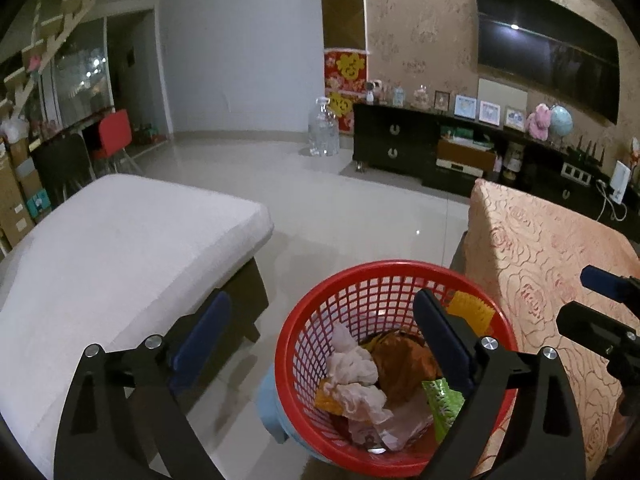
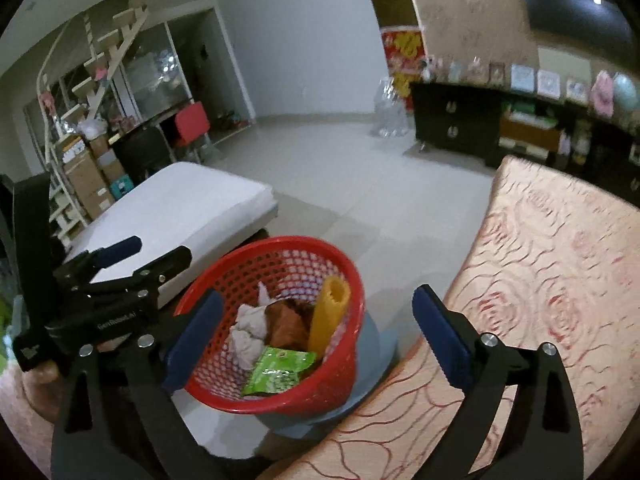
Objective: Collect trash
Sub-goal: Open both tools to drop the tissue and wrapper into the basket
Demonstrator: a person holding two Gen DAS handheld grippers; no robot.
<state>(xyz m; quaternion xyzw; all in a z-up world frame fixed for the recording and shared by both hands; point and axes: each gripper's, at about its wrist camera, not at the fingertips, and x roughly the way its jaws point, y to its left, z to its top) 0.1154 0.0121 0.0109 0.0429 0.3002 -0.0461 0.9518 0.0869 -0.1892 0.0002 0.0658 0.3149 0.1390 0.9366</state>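
A red basket (image 1: 394, 364) stands on a pale blue stool (image 2: 376, 344), on the tiled floor (image 1: 352, 216) between a white mattress (image 1: 120, 248) and a worktop (image 1: 560, 264) covered with a rose-patterned cloth. The basket sits just beside the worktop's edge. Inside it lie crumpled tissues (image 1: 356, 376), a brown wrapper (image 1: 400, 360), a green packet (image 2: 278, 372) and a yellow tube (image 2: 328, 316) that leans upright against the far wall of the basket.

The left tongs (image 1: 320, 320) hang above the basket, spread wide with nothing between the blue pads; one finger (image 1: 442, 340) is over the basket's inside, the other over the mattress edge. The right tongs (image 2: 320, 320) are also spread wide and hold nothing; their left finger (image 2: 196, 332) overlaps the near rim of the basket, and their right finger (image 2: 440, 336) is over the worktop cloth.

Farther back, a dark cabinet (image 1: 400, 144) lines the wall under a television (image 1: 548, 44), with a clear water jug (image 1: 323, 128) on the floor beside it.
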